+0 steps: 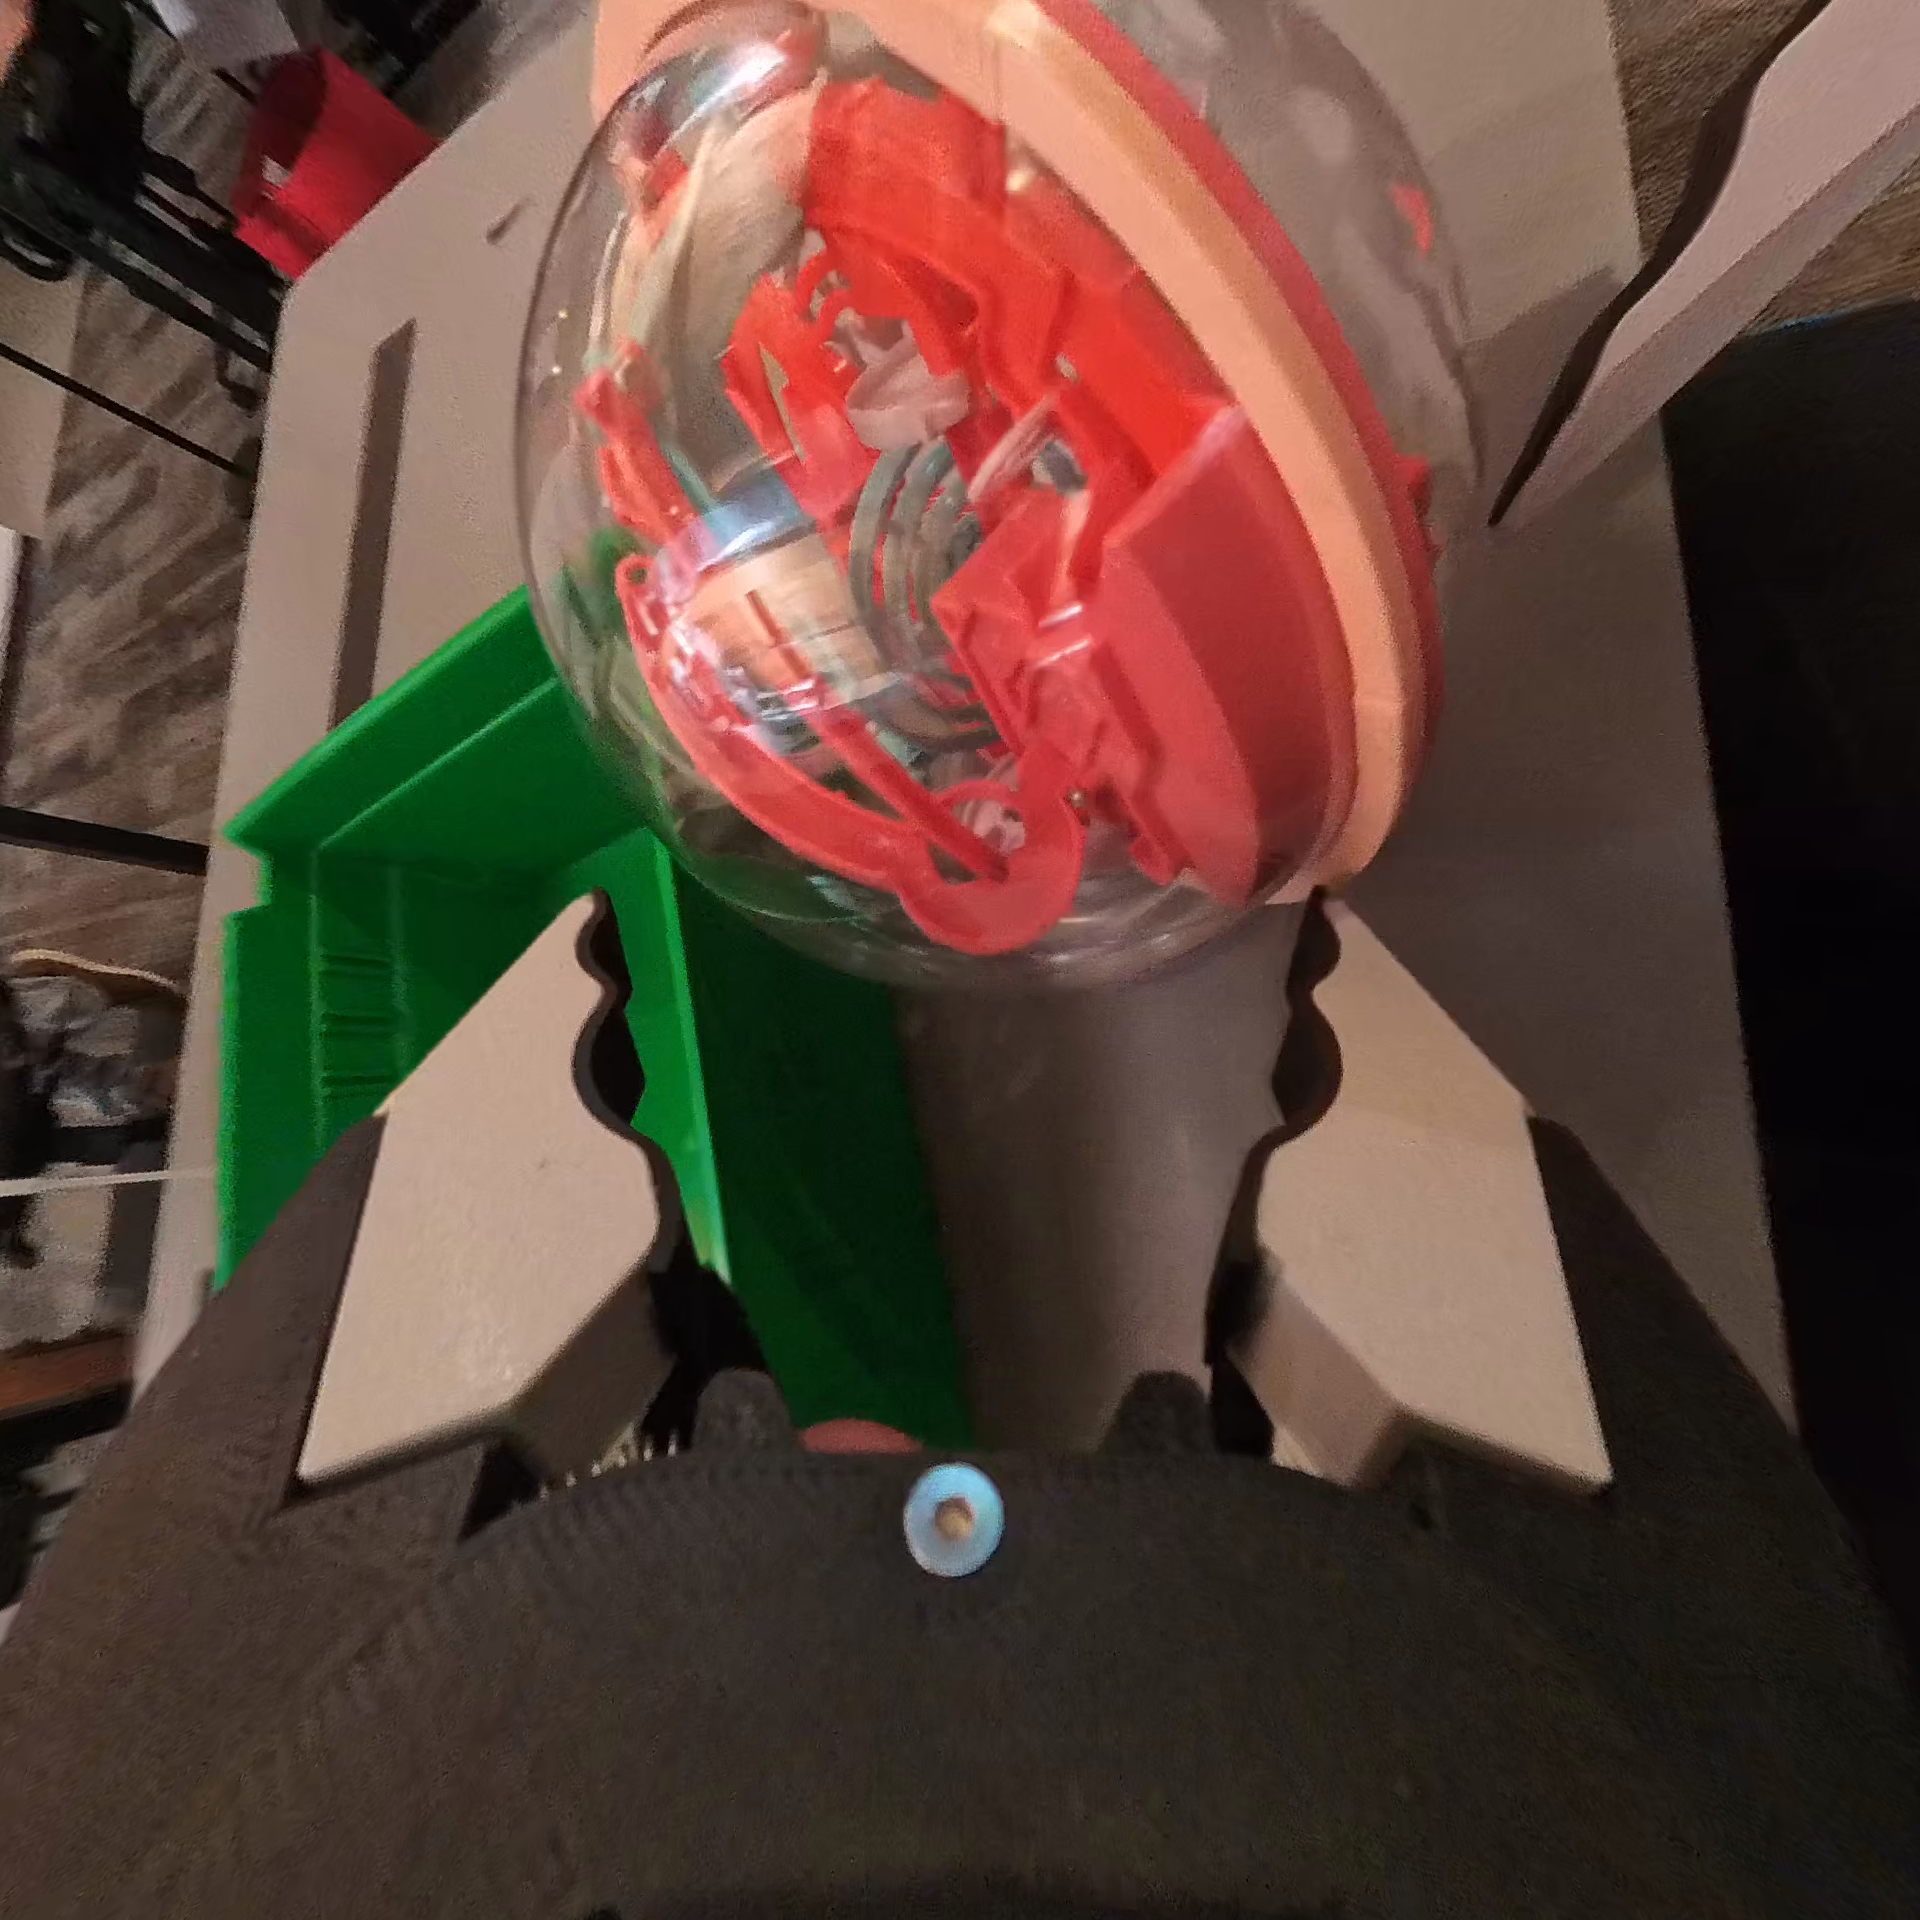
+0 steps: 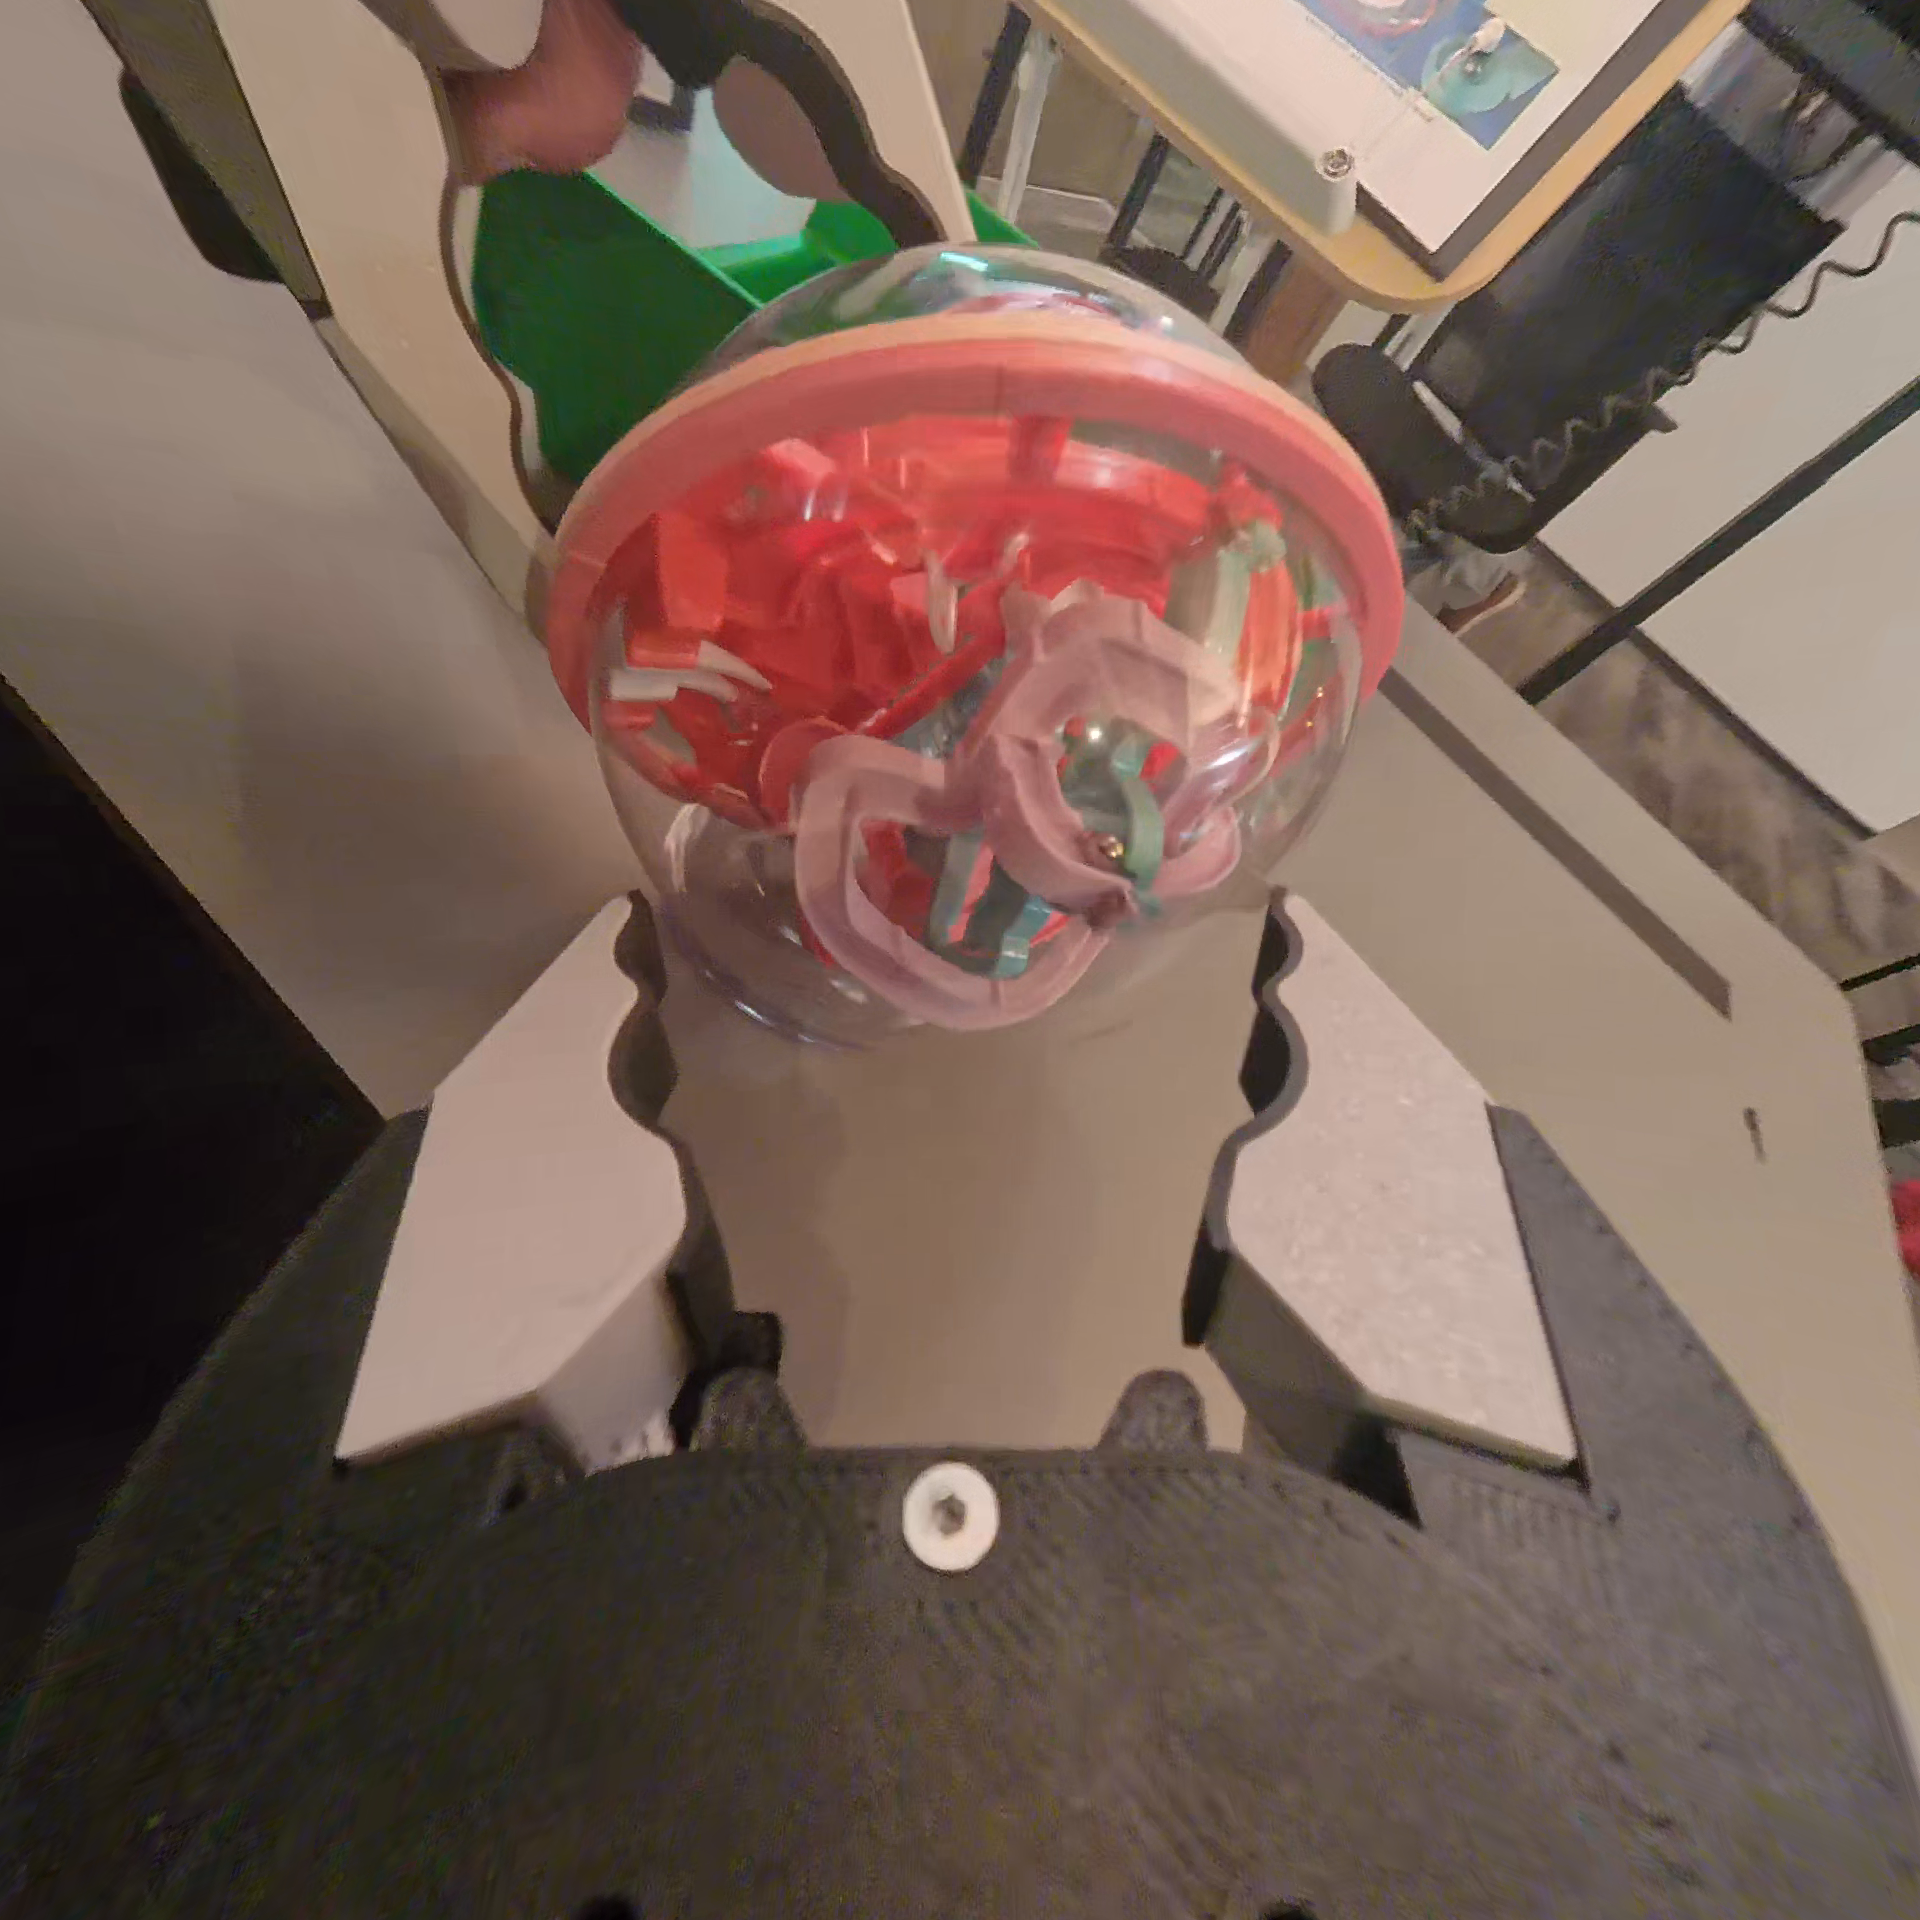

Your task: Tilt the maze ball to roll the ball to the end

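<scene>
The maze ball (image 1: 935, 540) is a clear sphere with red, pink and teal tracks inside and a pink band round its middle. It is held up off the table, squeezed between my two grippers from opposite sides. My left gripper (image 1: 961, 935) has its jaws wide apart, with both tips against the sphere's near side. My right gripper (image 2: 951, 914) stands the same way on the other side of the maze ball (image 2: 966, 665). A small metal ball (image 2: 1117, 850) sits on a pale pink track near the bottom. The left gripper's fingers (image 2: 343, 260) show beyond the sphere.
A green plastic stand (image 1: 416, 935) lies on the pale table (image 1: 468, 312) under and behind the sphere; it also shows in the right wrist view (image 2: 582, 312). A black block (image 1: 1818, 727) stands at the right. Another table (image 2: 1299, 135), chairs and cables lie beyond. A hand (image 2: 540, 114) holds the left gripper.
</scene>
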Demonstrator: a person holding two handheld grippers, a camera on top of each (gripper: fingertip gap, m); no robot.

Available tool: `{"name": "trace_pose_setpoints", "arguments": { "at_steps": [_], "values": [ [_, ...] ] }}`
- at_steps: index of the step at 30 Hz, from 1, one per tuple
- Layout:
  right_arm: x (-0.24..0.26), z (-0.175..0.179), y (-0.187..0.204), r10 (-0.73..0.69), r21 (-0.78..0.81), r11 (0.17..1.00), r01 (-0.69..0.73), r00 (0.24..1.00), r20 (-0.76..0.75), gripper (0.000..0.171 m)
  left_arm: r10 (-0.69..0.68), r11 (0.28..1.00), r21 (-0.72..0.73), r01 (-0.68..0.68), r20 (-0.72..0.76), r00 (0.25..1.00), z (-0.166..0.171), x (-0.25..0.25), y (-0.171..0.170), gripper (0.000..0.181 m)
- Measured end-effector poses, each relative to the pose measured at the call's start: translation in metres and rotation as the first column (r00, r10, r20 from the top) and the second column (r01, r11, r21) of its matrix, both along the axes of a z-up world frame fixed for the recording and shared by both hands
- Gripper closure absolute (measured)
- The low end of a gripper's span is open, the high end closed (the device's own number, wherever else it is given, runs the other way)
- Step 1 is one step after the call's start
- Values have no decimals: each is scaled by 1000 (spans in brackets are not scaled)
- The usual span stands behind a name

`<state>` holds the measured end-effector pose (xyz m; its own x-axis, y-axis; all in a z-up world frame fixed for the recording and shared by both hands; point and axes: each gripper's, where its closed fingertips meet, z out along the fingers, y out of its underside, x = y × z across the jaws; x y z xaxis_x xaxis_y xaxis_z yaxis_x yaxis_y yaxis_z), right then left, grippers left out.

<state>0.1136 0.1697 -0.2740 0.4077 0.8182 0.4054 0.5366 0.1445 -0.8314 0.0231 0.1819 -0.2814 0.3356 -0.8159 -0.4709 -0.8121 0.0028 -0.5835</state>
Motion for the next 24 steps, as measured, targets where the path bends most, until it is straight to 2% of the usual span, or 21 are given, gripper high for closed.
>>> {"name": "trace_pose_setpoints", "arguments": {
  "at_steps": [7,13,16,19,21,24],
  "values": [
    [-1,-4,2,-9,-16,1000,9,1000,-5,62,-7,998,-66,8,12,1000,-10,3,-5,60],
    [0,-3,2,4,-63,998,-6,999,-39,63,-22,992,-125,31,70,997,-4,1,-10,58],
    [0,-7,1,15,-181,983,-33,995,-99,60,-15,976,-212,46,144,989,2,2,-15,49],
    [0,-13,2,26,-315,946,-74,988,-152,59,53,935,-353,33,231,972,9,5,-14,35],
    [0,-15,5,31,-379,919,-107,979,-200,62,101,884,-466,48,290,952,15,9,-15,36],
    [-1,-22,5,37,-477,866,-150,970,-239,60,141,843,-533,70,346,928,24,13,-8,44]
  ]
}}
